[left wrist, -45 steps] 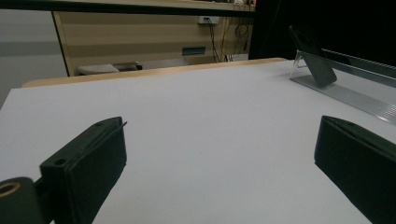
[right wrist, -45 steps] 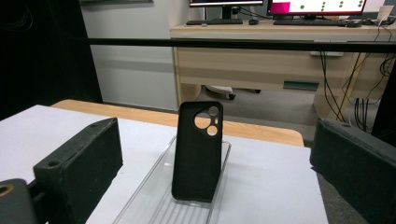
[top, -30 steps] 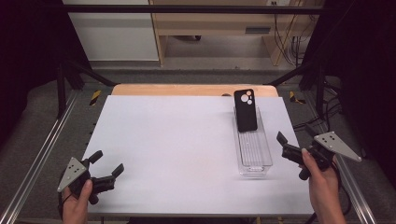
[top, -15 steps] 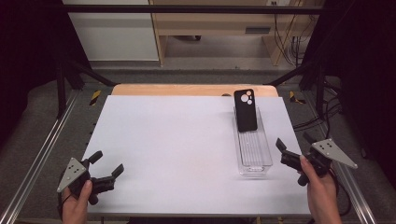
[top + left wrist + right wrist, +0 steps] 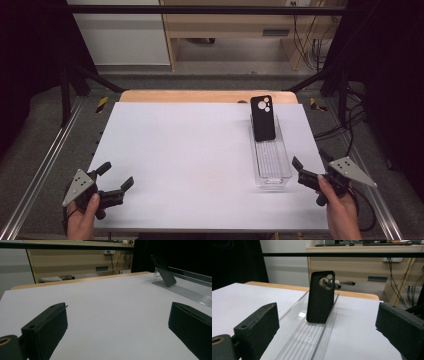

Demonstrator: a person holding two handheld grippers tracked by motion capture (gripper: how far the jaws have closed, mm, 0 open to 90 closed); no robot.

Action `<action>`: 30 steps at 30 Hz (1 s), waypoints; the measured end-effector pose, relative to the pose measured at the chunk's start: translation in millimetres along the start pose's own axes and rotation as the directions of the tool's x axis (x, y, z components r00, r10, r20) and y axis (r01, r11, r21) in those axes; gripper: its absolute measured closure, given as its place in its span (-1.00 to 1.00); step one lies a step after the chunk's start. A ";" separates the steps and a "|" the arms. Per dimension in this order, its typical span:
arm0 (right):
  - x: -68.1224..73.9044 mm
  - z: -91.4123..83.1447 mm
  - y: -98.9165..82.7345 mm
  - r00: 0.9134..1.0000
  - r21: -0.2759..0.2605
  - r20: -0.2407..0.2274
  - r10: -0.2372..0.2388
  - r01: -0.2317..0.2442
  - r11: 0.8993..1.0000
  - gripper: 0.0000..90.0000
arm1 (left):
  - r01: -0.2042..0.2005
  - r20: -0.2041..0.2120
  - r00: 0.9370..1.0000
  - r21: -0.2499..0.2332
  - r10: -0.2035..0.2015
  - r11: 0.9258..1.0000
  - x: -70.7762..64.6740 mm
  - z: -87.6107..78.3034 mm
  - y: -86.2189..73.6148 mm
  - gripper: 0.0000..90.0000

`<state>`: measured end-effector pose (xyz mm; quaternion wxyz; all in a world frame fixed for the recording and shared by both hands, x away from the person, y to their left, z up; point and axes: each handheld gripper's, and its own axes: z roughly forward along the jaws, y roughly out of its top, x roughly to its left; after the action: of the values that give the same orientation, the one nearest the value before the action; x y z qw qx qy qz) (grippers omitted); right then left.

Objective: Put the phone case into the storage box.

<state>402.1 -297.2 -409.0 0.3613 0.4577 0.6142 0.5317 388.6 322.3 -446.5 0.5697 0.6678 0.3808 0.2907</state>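
Grippers frame a white table (image 5: 190, 150) from the person's side: at the left, the left gripper (image 5: 116, 181) hovers over the near left corner, its jaws spread wide and empty. Further right, a black phone case (image 5: 263, 118) stands tilted against the far end of a clear plastic tray (image 5: 272, 170) lying lengthwise near the table's right edge. At the far right, the right gripper (image 5: 311, 167), jaws also wide and holding nothing, sits just beside the tray's near end, facing the case

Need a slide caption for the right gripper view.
Open right tongs face a black phone case leaning in a clear tray.
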 end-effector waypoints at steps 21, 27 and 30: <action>11.5 -4.9 -27.7 0.997 0.020 -0.076 -0.006 0.007 1.000 -0.88 | -0.014 0.012 1.000 0.006 0.013 1.000 -2.3 1.0 0.3 -0.95; 16.1 -2.5 -32.8 0.995 0.023 -0.097 -0.008 0.011 1.000 -0.88 | -0.018 0.014 1.000 0.006 0.018 1.000 -2.5 0.9 0.4 -0.95; 19.1 -1.0 -34.5 0.994 0.025 -0.109 -0.011 0.013 1.000 -0.88 | -0.024 0.019 1.000 0.006 0.023 1.000 -2.8 1.1 0.3 -0.94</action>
<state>389.0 -280.0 -442.0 0.3245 0.4290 0.6426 0.5456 388.0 319.4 -446.2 0.5676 0.6767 0.3685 0.2899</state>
